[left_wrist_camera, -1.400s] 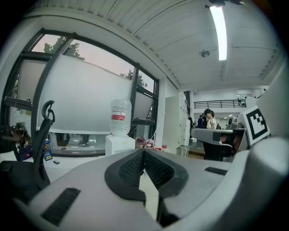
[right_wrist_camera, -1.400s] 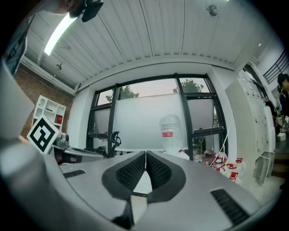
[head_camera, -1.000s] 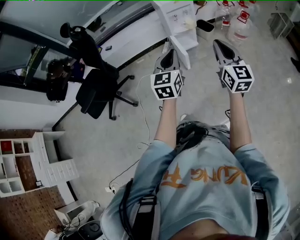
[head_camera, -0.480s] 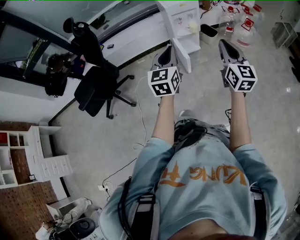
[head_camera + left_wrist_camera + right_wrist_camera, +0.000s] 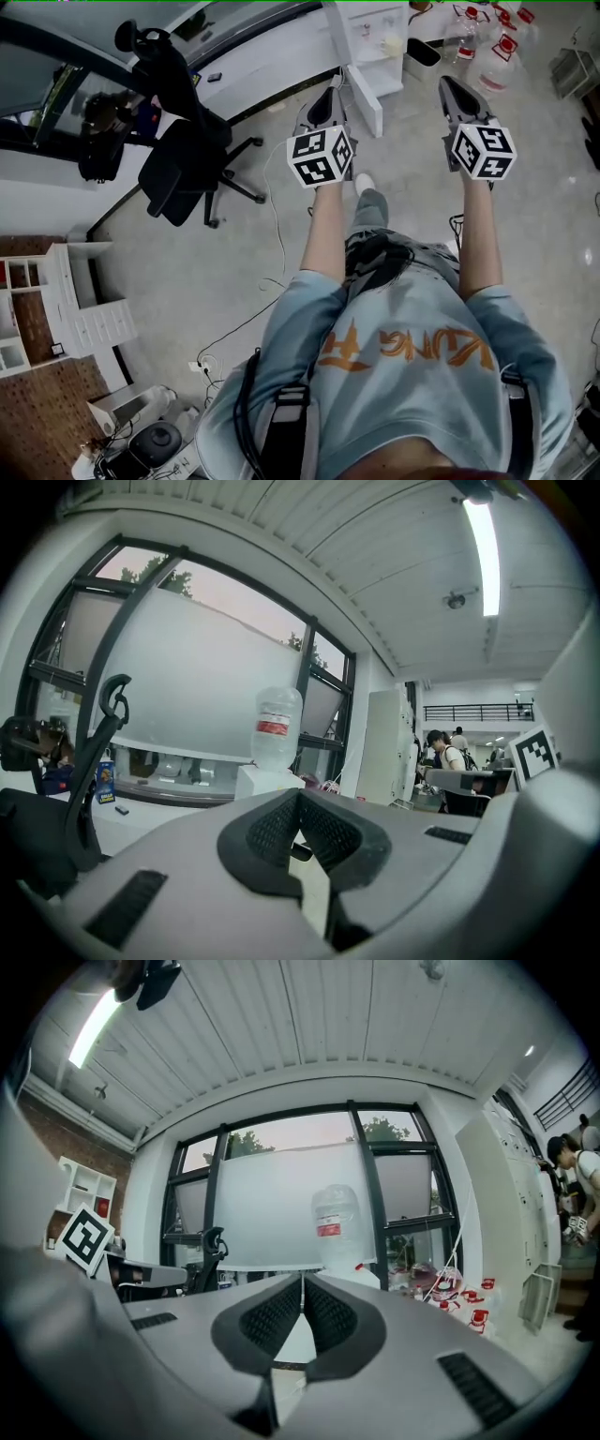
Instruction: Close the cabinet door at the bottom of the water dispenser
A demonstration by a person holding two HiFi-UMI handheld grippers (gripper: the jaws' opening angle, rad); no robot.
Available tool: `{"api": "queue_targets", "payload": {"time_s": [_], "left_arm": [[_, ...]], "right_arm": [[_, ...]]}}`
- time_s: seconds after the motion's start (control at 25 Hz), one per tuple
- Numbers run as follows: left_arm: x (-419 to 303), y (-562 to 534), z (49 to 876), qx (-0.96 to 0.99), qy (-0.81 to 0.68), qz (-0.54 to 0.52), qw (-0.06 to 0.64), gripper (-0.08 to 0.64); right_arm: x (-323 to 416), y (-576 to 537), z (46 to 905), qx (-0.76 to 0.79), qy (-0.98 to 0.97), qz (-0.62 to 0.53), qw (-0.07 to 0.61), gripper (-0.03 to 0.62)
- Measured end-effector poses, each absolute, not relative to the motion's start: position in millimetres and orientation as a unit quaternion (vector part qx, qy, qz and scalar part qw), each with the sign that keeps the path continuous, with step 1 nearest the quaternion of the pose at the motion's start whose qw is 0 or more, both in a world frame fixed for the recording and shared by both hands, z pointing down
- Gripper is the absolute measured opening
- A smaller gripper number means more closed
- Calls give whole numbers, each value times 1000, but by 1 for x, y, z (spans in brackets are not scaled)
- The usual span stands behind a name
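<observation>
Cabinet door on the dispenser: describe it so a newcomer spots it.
Start at the white water dispenser at the head view's top centre, left of the red-capped jugs. The cabinet door is the white panel at its base, swung out over the floor.

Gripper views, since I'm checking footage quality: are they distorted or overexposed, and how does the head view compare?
Left gripper view: strong fisheye bending, black corners, ceiling light strip blown out. Right gripper view: same bending, window panel bright behind the water bottle. Head view: wide-angle curving, evenly lit, sharp.
</observation>
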State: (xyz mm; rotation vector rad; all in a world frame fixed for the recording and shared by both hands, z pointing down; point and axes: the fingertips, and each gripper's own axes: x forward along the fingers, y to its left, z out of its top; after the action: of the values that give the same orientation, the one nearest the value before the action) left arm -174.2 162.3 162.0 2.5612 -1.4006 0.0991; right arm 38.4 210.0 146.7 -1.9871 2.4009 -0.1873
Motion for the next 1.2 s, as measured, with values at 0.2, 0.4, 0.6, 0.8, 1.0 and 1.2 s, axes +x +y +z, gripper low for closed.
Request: {"api": "queue_targets", "payload": {"time_s": [0.2, 0.4, 0.6, 0.8, 1.0, 1.2], "left_arm": [[-161, 131, 170, 880, -459, 39, 113, 8], [-170, 98, 208, 867, -467, 43, 169, 8], [-190, 61, 251, 836, -507, 37, 207, 8], [-207, 17, 278, 816, -530, 40, 227, 8], [-203, -25, 304, 806, -529, 52, 261, 8], [-185, -88, 295, 818, -512, 53, 255, 8]], "right_arm": [[79, 179, 160, -677, 730, -87, 23, 31], [55, 140, 185, -656, 747, -104, -18, 31], [48, 98, 224, -638, 757, -130, -66, 31], [26, 49, 249, -611, 771, -146, -101, 31], [7, 3, 261, -588, 784, -165, -114, 31], [26, -54, 248, -603, 774, -164, -102, 31]]}}
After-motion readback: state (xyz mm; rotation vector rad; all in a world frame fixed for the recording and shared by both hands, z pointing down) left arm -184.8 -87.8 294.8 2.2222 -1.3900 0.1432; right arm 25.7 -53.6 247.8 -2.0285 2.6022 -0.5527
